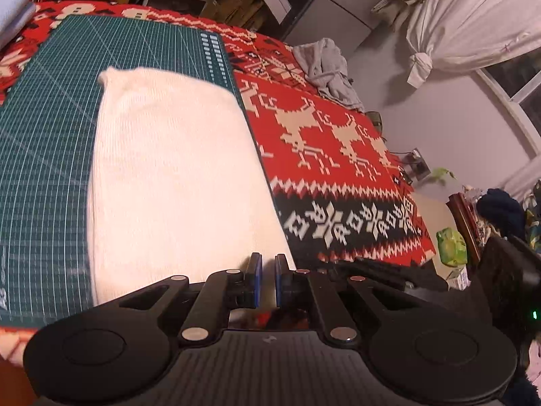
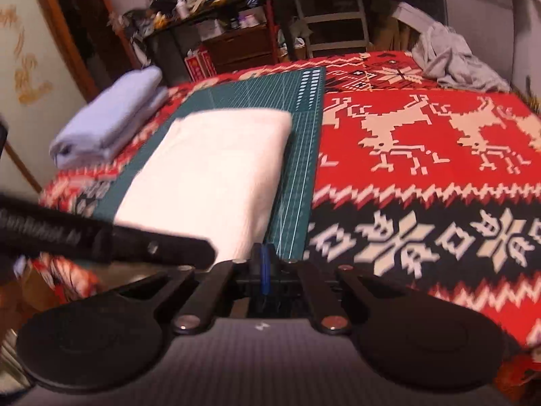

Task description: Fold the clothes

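Observation:
A white knit garment (image 1: 169, 176) lies folded into a long rectangle on the green cutting mat (image 1: 44, 155); it also shows in the right wrist view (image 2: 216, 176). My left gripper (image 1: 267, 265) sits at the garment's near edge, its blue pads (image 1: 257, 270) a narrow gap apart with nothing between them. My right gripper (image 2: 263, 260) is shut and empty at the near edge of the mat (image 2: 301, 155), just right of the garment's near corner. The left gripper's black body (image 2: 101, 237) crosses the right wrist view at left.
A red, white and black reindeer blanket (image 2: 422, 176) covers the table. A folded pale blue garment (image 2: 108, 118) lies left of the mat. A crumpled grey garment (image 2: 453, 61) lies at the far right corner. Cluttered shelves (image 2: 236, 17) stand behind.

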`<state>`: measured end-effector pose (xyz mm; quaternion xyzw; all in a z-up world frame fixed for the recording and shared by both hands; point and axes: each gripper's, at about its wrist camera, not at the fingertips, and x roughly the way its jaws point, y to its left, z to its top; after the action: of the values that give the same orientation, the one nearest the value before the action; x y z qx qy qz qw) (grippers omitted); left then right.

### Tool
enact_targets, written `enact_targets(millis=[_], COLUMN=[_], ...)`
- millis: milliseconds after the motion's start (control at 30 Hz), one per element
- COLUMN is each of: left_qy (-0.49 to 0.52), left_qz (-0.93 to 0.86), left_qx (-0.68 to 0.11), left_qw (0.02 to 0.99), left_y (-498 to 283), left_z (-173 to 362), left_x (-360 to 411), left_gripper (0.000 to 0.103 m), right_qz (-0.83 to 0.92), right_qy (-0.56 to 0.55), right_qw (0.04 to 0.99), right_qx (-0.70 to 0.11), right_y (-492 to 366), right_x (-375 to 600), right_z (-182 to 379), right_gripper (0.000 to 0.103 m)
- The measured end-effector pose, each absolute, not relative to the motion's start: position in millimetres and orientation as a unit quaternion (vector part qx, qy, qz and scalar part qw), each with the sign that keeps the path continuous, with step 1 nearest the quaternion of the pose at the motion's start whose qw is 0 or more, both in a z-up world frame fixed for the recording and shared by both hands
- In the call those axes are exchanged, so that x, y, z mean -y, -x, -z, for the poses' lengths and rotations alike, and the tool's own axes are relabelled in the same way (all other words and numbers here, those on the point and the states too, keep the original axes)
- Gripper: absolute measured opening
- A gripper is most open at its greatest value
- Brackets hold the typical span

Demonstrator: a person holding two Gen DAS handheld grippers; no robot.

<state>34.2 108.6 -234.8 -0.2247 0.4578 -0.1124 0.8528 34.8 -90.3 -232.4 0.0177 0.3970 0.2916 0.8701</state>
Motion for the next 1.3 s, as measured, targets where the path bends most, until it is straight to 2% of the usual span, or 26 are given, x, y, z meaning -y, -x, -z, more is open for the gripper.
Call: enact_targets(millis=[233,500,700,1033,1300], left_qy=[0.238,0.192,0.191,0.210,0.224], left_qz=[0.121,0.095,0.085,0.077,0.075], left_qx=[-0.463,-0.416,-0.425,-0.419,-0.420], left_qw=[0.845,0.884,0.881,0.880,0.876], left_y=[-20,-88,-125,-93,-59], left_z=[230,211,225,223,228], left_x=[-107,-121,-127,-129,-132], left_gripper=[0.007,0.007,0.007,0.006,0.007], right_qz=[-0.290,-0.261,-0.265,-0.279,-0.255], right_qy=[-0.020,-0.067,-0.061,-0.009,-0.044], right_qw=[0.870,0.885,0.879,0.887,0.888], right_qx=[-0.397,-0.379,-0.392,-0.367,-0.380], right_y=[-13,-90,-133,-102,-87], right_x=[112,100,73,54,79], right_z=[221,219,237,212,210], right_gripper=[0.001,0.001,0.001,0.000,0.001])
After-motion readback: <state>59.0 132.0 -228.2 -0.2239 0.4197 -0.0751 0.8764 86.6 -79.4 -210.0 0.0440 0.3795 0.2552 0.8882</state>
